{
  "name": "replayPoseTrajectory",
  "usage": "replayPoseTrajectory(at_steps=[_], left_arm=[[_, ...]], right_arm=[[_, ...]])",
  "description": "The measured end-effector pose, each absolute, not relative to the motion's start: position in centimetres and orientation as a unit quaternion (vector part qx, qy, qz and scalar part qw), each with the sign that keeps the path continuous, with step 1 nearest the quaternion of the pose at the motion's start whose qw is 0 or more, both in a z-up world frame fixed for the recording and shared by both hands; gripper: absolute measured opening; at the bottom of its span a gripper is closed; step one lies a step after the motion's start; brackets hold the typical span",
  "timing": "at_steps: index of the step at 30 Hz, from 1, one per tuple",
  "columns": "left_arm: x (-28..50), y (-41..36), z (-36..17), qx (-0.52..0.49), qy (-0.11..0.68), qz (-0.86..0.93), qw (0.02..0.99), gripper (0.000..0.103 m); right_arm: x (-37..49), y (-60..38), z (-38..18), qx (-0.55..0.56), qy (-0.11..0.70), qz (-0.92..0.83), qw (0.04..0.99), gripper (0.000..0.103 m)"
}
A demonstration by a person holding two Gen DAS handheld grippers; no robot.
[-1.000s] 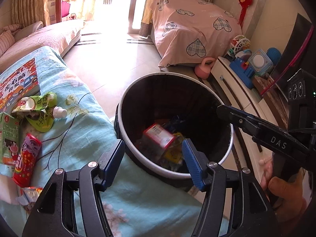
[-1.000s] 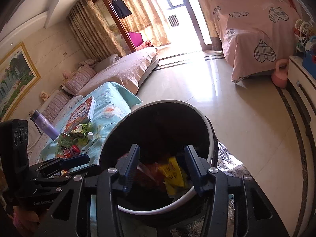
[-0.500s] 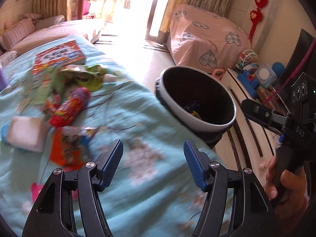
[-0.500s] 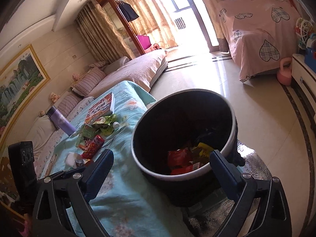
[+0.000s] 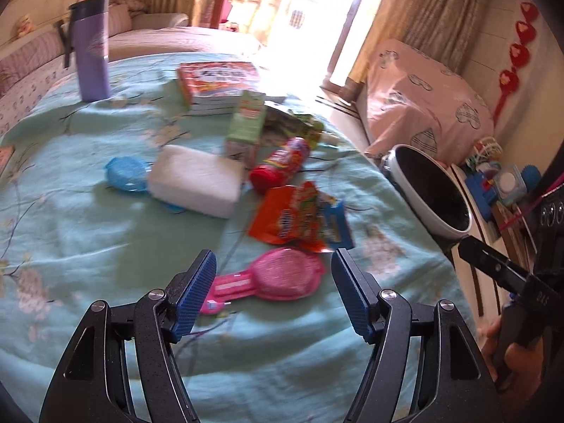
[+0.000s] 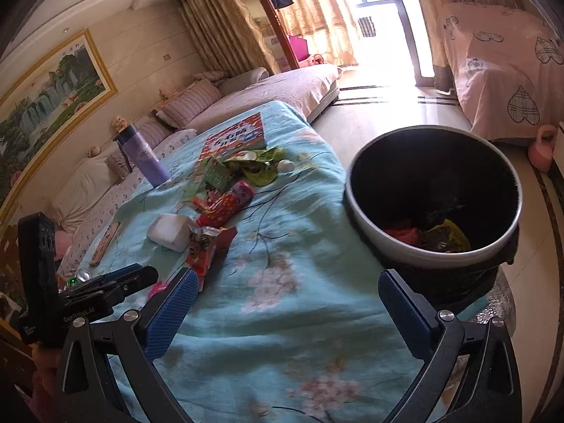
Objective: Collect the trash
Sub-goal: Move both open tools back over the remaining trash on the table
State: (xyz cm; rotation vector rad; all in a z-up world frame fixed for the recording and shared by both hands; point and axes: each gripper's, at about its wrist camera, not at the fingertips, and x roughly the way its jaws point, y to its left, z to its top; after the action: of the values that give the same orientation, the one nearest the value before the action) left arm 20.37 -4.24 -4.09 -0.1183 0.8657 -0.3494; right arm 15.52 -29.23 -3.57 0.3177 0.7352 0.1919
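Trash (image 5: 299, 216) on perhaps quilted turquoise bedspread (image 5: 88, 232)

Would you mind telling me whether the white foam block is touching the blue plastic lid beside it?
Touching. In the left wrist view the white foam block lies against and partly over the blue plastic lid, with no teal cloth visible between them.

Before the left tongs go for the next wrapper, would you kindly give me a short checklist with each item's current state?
1. Left tongs carry nothing: ok, jaws opening with nothing between them.
2. Right tongs carry nothing: ok, jaws opening, nothing between them.
3. Orange wrapper reachable: ok, it lies uncovered on the blue cloth just beyond the left tongs.
4. Non-trash in the way: not ok, the pink brush lies between the tongs and the wrapper.
5. Trash bin open with room: ok, only a little at the bottom.
6. Picture sharp enough to aim: not ok, slightly blurred.
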Motion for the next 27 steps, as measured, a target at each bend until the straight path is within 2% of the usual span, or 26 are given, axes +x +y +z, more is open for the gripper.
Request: replayPoseTrajectory(at_steps=[5,15,20,27], left_arm=[[20.6,-1.8,-4.5,-0.064,0.418,-0.150,0.894,0.075],[23.0,-0.2,-5.1,-0.048,0.423,-0.140,0.894,0.078],[24.9,-0.2,-5.4,-0.034,0.427,-0.138,0.893,0.078],[27.6,-0.8,-5.6,-0.020,0.434,-0.138,0.890,0.082]], right_arm=[[16.2,-26.4,-4.3,0.152,0.366,0.112,0.911,0.103],[18.6,-23.9,-5.9,0.169,0.374,0.140,0.901,0.101],[20.4,-23.5,-7.0,0.186,0.389,0.142,0.891,0.081],[22.6,-22.6,-7.8,0.209,0.406,0.160,0.875,0.074]])
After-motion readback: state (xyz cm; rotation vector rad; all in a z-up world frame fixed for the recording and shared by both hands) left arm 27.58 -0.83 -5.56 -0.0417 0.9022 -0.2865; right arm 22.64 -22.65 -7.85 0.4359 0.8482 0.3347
